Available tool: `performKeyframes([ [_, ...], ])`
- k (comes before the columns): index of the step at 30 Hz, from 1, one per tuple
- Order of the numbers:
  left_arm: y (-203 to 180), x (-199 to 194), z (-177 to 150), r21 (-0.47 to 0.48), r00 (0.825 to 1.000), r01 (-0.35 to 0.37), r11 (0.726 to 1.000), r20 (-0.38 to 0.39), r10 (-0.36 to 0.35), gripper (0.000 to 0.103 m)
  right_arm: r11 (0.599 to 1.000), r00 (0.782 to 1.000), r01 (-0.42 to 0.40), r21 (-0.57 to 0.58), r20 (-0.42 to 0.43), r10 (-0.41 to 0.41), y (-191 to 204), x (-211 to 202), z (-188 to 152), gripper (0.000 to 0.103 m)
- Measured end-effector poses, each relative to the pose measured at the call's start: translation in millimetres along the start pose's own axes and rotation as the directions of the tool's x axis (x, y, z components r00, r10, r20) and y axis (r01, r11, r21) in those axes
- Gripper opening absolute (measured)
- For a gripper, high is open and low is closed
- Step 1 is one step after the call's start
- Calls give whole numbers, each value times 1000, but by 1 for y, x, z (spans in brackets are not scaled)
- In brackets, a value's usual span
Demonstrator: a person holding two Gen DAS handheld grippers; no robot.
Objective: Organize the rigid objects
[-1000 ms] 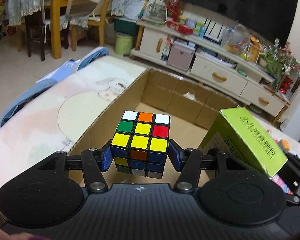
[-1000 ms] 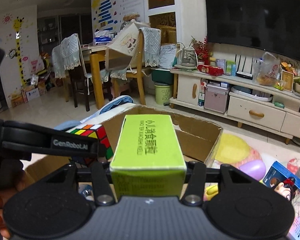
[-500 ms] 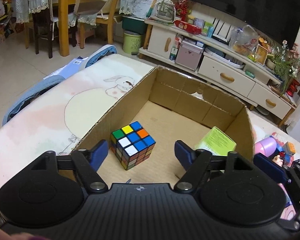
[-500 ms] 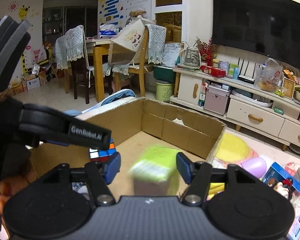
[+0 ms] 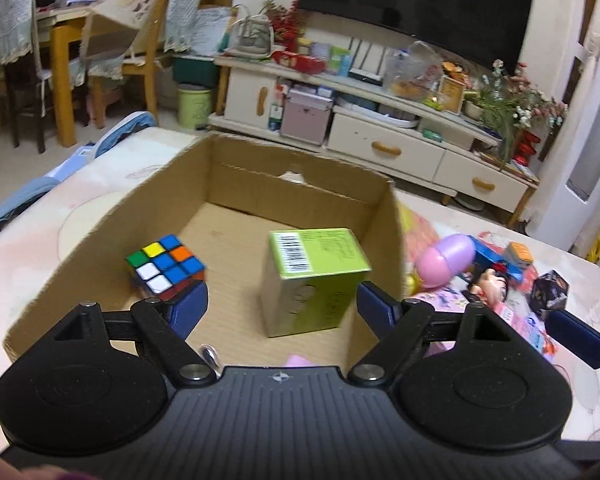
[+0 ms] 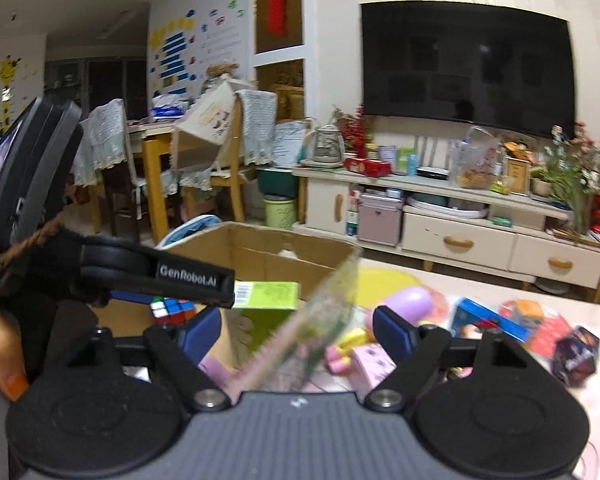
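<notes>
Cardboard box (image 5: pixel 236 176) holds multicoloured puzzle cube (image 5: pixel 165 268) and green carton (image 5: pixel 314 280); both grippers spread, empty; approach next desk toy squarely.

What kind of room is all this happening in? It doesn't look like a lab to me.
Most likely a family living room. A big television hangs above a low cabinet crowded with household things, a dining table with chairs stands behind, and children's toys lie beside the cardboard box.
</notes>
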State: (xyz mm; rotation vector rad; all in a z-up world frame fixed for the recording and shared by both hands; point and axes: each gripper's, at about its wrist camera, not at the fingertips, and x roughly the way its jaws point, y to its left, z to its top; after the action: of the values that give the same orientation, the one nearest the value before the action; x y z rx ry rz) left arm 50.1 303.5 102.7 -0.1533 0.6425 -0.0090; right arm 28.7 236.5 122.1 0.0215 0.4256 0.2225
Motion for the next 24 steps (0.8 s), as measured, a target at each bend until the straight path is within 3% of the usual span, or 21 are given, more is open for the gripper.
performKeyframes([
  [4, -3, -4, 0, 15, 999, 47, 999, 22, -48, 103, 997, 998, 62, 51, -6, -62, -19, -9, -10, 87],
  [6, -4, -5, 0, 20, 999, 43, 999, 27, -43, 103, 992, 995, 95, 79, 3, -96, -28, -16, -16, 101],
  [24, -24, -5, -4, 104, 997, 72, 992, 31, -76, 103, 970, 976, 218, 104, -7, -218, -82, -35, -48, 101],
])
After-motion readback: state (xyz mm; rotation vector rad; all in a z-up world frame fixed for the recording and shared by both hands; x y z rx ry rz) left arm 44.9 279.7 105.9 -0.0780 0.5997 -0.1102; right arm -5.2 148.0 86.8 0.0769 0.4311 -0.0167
